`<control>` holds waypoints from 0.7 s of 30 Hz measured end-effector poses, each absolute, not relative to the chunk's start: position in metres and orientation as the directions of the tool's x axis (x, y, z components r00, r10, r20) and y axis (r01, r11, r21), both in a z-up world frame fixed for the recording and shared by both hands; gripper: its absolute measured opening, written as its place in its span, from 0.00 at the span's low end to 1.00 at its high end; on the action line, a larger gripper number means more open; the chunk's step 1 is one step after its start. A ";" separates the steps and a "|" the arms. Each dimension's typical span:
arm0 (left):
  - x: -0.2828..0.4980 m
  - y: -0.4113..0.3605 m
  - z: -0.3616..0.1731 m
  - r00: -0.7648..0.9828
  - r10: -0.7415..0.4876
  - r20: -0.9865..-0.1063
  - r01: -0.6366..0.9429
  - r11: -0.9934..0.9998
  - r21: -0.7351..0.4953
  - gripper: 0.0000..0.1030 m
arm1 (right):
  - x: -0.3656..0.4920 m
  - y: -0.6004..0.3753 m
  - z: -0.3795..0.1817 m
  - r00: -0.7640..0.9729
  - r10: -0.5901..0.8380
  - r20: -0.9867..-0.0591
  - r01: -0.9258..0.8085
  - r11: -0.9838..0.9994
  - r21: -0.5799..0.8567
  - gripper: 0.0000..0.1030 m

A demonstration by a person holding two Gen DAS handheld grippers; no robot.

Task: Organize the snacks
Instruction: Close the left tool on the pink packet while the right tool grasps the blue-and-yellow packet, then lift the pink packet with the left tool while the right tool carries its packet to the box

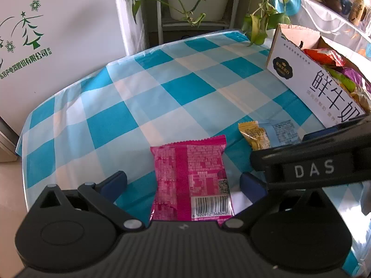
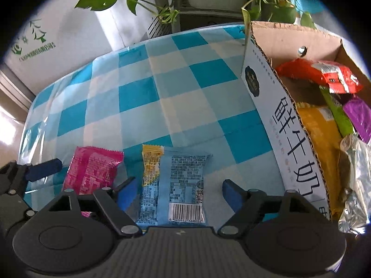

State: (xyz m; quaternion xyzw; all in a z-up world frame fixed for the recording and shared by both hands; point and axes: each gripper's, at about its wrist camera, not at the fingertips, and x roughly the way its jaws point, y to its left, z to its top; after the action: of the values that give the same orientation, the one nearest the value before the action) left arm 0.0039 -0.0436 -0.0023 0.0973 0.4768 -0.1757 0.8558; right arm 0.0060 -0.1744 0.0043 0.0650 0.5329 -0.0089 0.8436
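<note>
Left wrist view: the left claw point(image 1: 183, 180) is spread wide, released, its pads clear of the pink snack packet point(image 1: 191, 180) lying flat between them on the checked bench point(image 1: 129, 97). A yellow packet point(image 1: 254, 135) lies near the snack carton point(image 1: 301, 81).

Right wrist view: the right claw point(image 2: 177, 193) is released, its pads clear of the light blue packet point(image 2: 179, 185) flat between them. The carton, at right, holds assorted snacks

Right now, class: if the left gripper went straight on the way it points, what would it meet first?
Most likely the pink snack packet, lying flat on the checked tablecloth between the left gripper's open fingers.
</note>
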 end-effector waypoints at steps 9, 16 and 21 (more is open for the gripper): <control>-0.001 -0.043 0.007 0.507 -0.251 -0.824 0.406 0.913 -0.028 0.53 | 0.004 -0.178 0.010 0.459 0.073 -0.885 0.051 0.993 0.109 0.55; -0.001 -0.037 0.011 0.522 -0.239 -0.819 0.365 0.930 -0.038 0.50 | 0.001 -0.183 0.024 0.503 0.088 -0.860 0.056 0.989 0.134 0.55; -0.001 -0.030 0.020 0.538 -0.253 -0.804 0.335 0.939 -0.072 0.50 | 0.000 -0.188 0.038 0.543 0.085 -0.835 0.054 0.989 0.136 0.55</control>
State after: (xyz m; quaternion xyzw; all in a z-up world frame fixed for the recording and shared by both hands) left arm -0.0010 -0.0301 0.0199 0.0454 0.4505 -0.1681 0.8756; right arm 0.0001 -0.1881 0.0378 0.0726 0.4779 0.0088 0.8754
